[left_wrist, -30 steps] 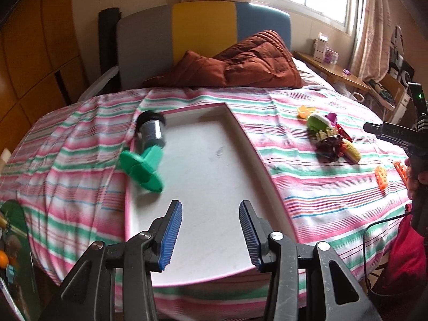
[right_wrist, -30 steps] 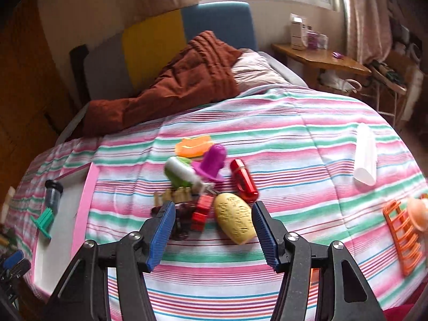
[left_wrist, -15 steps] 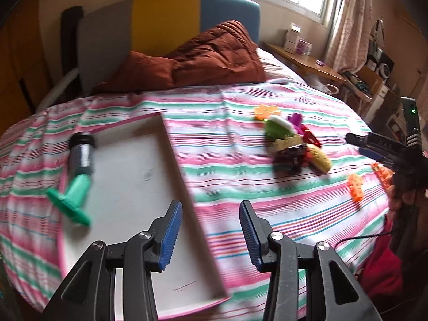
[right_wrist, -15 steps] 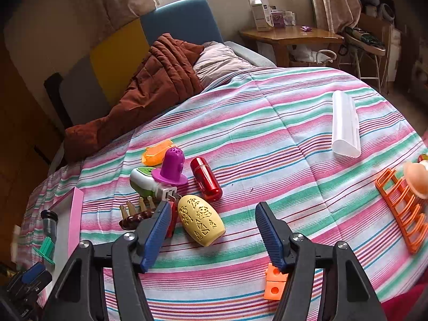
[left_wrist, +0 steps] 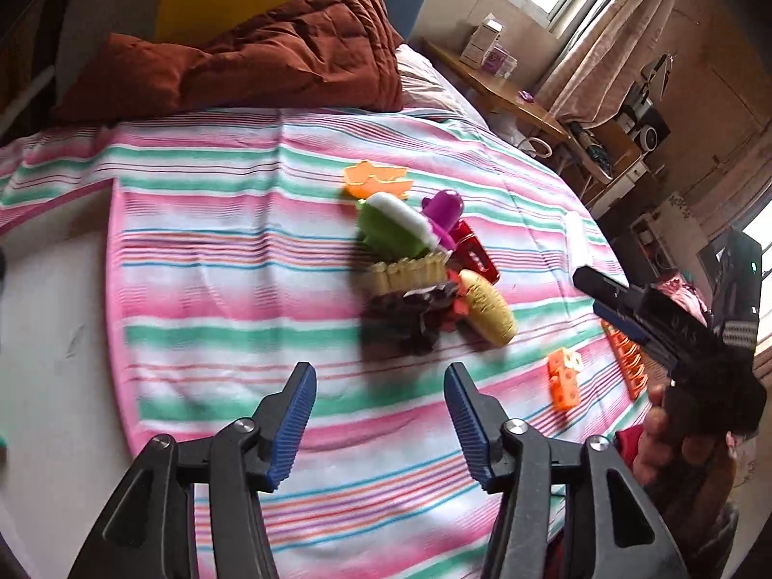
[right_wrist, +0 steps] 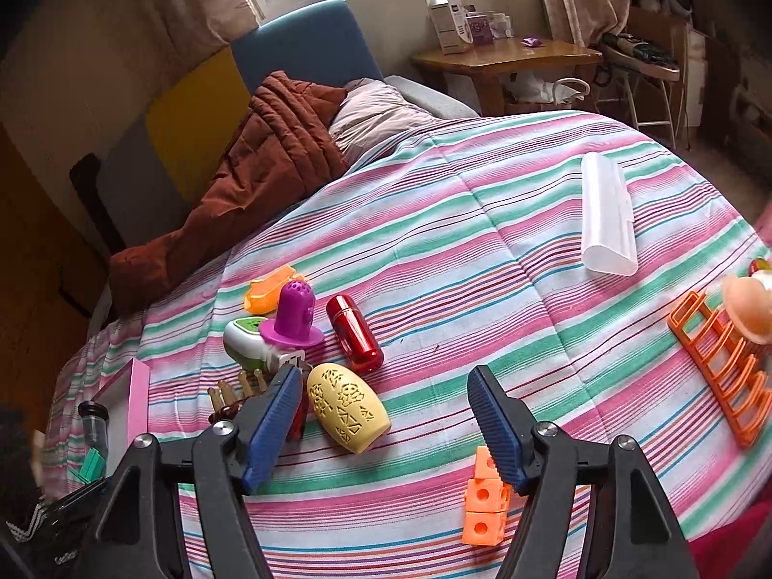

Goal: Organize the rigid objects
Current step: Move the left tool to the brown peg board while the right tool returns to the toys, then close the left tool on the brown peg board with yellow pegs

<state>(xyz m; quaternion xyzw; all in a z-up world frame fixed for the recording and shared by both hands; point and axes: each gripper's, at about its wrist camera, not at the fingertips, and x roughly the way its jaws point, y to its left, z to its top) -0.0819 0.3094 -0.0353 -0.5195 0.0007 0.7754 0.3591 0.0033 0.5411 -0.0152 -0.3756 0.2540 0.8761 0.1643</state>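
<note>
Yellow perforated pod [right_wrist: 348, 407] lies on the striped bedspread [right_wrist: 482, 251], just right of the toy pile, touching the red capsule [right_wrist: 354, 333]. I judge it light, stiff, smooth plastic; best pinched across its belly. Long axis runs from upper left to lower right in my right view. Right tool [right_wrist: 381, 427] has just been widening, nothing between; left tool [left_wrist: 381, 422] likewise wide, empty.

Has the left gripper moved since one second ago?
Yes. The left gripper has swung from above the tray rightward toward the toy pile, jaws just opening, empty.
</note>
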